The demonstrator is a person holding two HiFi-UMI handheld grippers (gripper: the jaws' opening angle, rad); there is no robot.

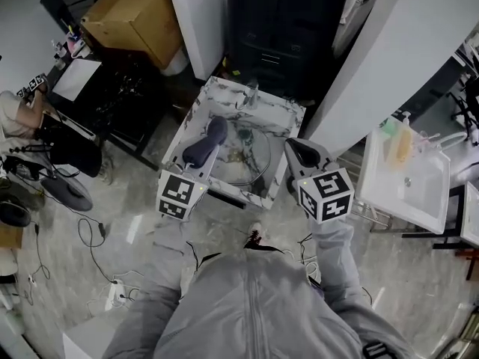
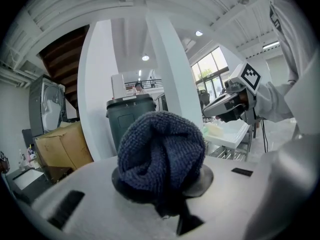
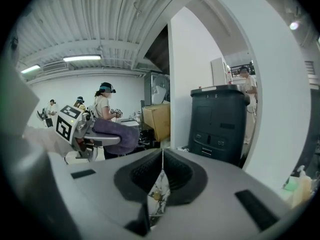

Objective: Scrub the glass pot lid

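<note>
The left tool (image 2: 162, 183) is clamped on a soft, knitted dark-blue cloth (image 2: 160, 146), bunched into a rounded wad. The lid (image 1: 251, 155) lies flat in the middle of the marble-patterned basin (image 1: 196, 112). It is round, clear glass, probably stiff, slick and breakable, and best steadied at its rim. The right tool (image 3: 161, 176) has its ribbed pads together on nothing.

Cloth (image 2: 160, 149): dark navy, ribbed knit texture.
Left hand-held gripper (image 1: 208, 140): pale grey body; cube faces have black squares on white.
Right hand-held gripper (image 3: 161, 176): same pale grey, black ridged pads.
Sink (image 1: 196, 109): white with dark grey marble veining.
Glass pot lid (image 1: 248, 154): clear, faint brownish flecks.
Sleeves (image 1: 168, 260): light grey.
Cardboard box (image 1: 138, 13): tan.
Bin (image 3: 220, 119): dark grey.
Floor (image 1: 112, 208): pale grey, cloudy marbling.
</note>
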